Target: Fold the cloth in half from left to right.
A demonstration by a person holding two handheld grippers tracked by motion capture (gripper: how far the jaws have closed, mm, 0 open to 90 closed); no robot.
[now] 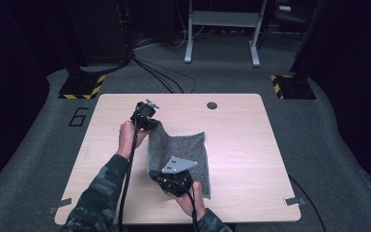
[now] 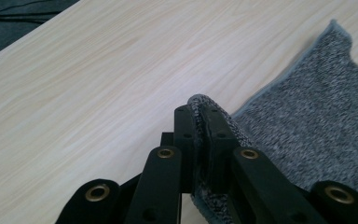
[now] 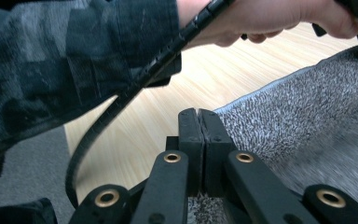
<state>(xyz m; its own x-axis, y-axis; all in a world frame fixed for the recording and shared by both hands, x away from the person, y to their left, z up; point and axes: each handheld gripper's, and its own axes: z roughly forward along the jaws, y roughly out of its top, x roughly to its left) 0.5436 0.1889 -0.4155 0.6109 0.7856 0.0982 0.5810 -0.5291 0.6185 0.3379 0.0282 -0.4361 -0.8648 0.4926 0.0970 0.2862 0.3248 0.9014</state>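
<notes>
Low in the frame's centre, my right gripper point(image 1: 160, 175) pinches the near left corner of the speckled grey knitted cloth point(image 1: 183, 154), jaws fully closed. Farther up, my left gripper point(image 1: 150, 126) clamps its far corner above the pale wooden table point(image 1: 241, 135).

The cloth point(image 1: 181, 157) is grey, flecked, rough knit. The table point(image 1: 241, 145) is smooth, matt pale wood. The jaws are matt black plastic.
</notes>
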